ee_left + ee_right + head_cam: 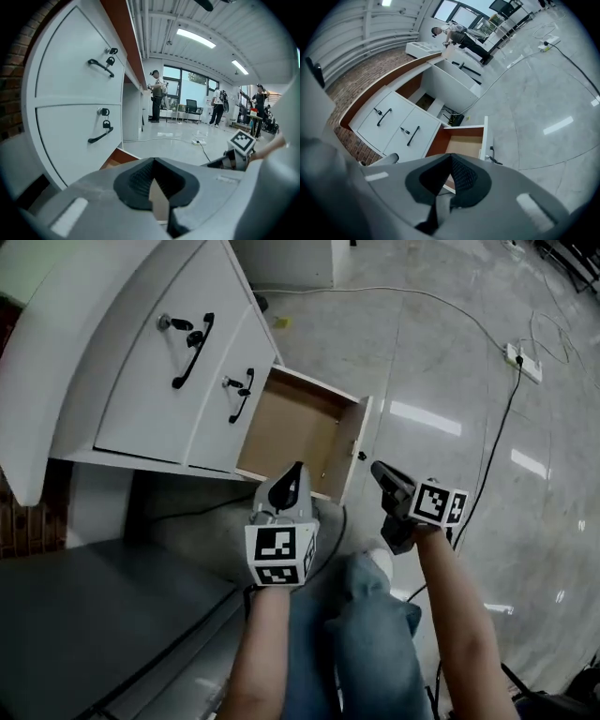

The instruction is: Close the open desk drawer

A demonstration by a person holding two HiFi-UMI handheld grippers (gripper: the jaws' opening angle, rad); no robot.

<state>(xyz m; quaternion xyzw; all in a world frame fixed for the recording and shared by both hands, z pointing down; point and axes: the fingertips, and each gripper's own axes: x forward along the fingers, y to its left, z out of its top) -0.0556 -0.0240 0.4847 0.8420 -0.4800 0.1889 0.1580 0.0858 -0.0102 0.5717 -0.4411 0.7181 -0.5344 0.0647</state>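
The white desk unit [150,362] has two shut drawers with black handles, and below them the bottom drawer [298,427] stands pulled out, its brown inside bare. The drawer's white front panel [357,448] carries a small black handle [362,457]. My left gripper [296,469] is shut and empty, its tip just in front of the drawer's open end. My right gripper [377,468], also shut and empty, hangs to the right of the front panel, apart from it. In the right gripper view the open drawer [464,143] lies just beyond the shut jaws [450,157].
A person's leg in jeans [361,643] and a white shoe [380,563] are below the grippers. A power strip [523,360] with black cables lies on the glossy floor at the right. A dark grey surface [84,624] fills the lower left. People stand far off [157,96].
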